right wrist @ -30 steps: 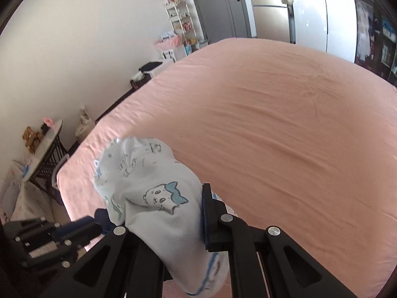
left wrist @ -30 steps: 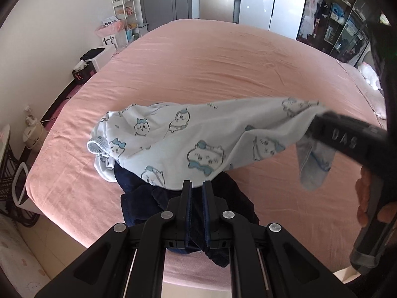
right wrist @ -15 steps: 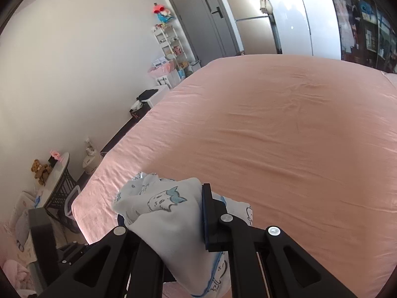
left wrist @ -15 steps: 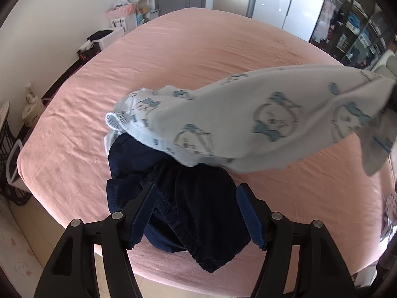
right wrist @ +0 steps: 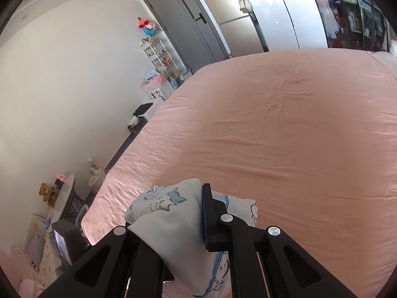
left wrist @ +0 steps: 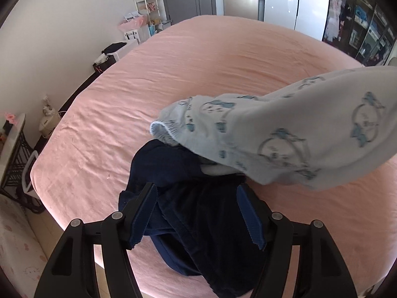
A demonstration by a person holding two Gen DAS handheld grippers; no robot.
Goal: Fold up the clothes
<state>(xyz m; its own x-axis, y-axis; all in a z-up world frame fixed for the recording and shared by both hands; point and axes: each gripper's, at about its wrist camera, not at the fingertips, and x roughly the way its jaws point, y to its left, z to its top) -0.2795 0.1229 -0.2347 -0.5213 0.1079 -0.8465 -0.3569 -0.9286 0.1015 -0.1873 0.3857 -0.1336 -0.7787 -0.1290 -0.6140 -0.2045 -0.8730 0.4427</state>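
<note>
A white garment printed with blue cartoon animals (left wrist: 292, 134) hangs in the air from the right, its elastic cuff over a crumpled navy garment (left wrist: 198, 213) lying on the pink bed (left wrist: 173, 79) near its front edge. My left gripper (left wrist: 198, 213) is open and empty, its fingers on either side of the navy garment just above it. My right gripper (right wrist: 181, 213) is shut on the white garment (right wrist: 168, 213) and holds it up above the bed.
The bed's front and left edges drop to the floor. A small table (left wrist: 12, 144), a kettle (left wrist: 48, 124) and boxes stand by the left wall. A shelf rack (right wrist: 161, 57), a grey door and a fridge (right wrist: 235, 24) are at the far end.
My left gripper has opened and let go of the navy garment. My right gripper has lifted the white garment up and to the right, off the navy one.
</note>
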